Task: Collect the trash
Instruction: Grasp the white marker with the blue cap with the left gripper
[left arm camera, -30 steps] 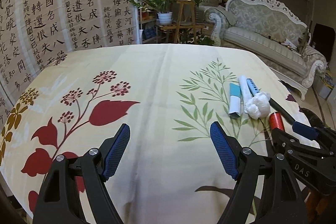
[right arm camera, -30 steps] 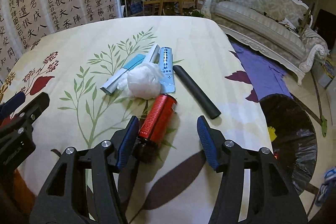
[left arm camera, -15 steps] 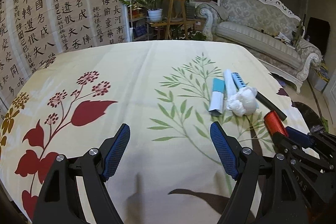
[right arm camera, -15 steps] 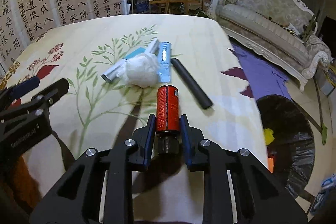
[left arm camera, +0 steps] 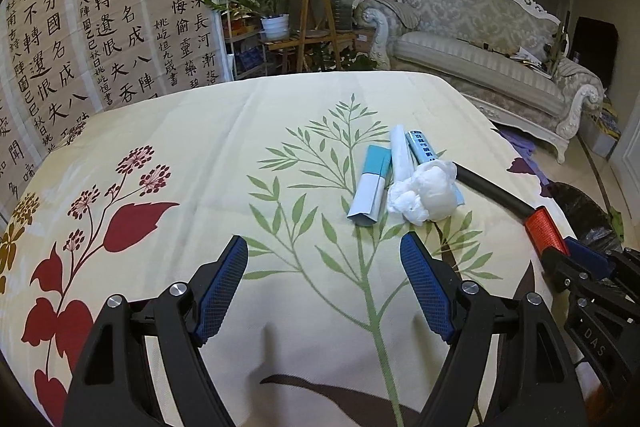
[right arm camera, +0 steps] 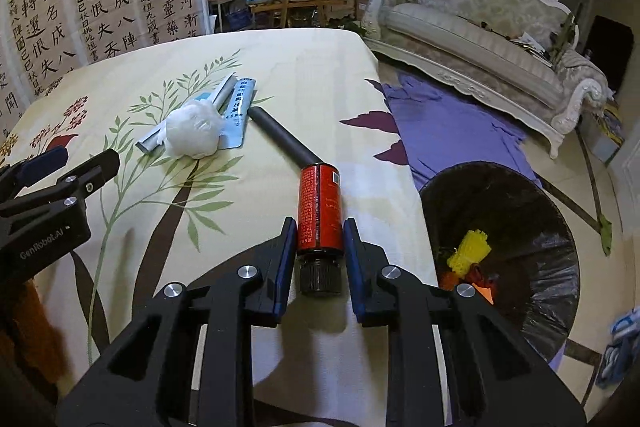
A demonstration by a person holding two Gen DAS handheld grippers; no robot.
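Right wrist view: the right tongs (right arm camera: 319,241) clamp a red can (right arm camera: 319,209) near its black cap, the can lying along the fingers and pointing past the tabletop (right arm camera: 312,75) edge. Judged from here, the carry should stay level and swing right over the black-lined bin (right arm camera: 552,227) before release. Left tongs (left arm camera: 324,287) gape wide and empty above the cloth, with the tissue wad (left arm camera: 424,197), blue box (left arm camera: 372,191), tube (left arm camera: 424,149) and black rod (left arm camera: 492,189) just ahead.
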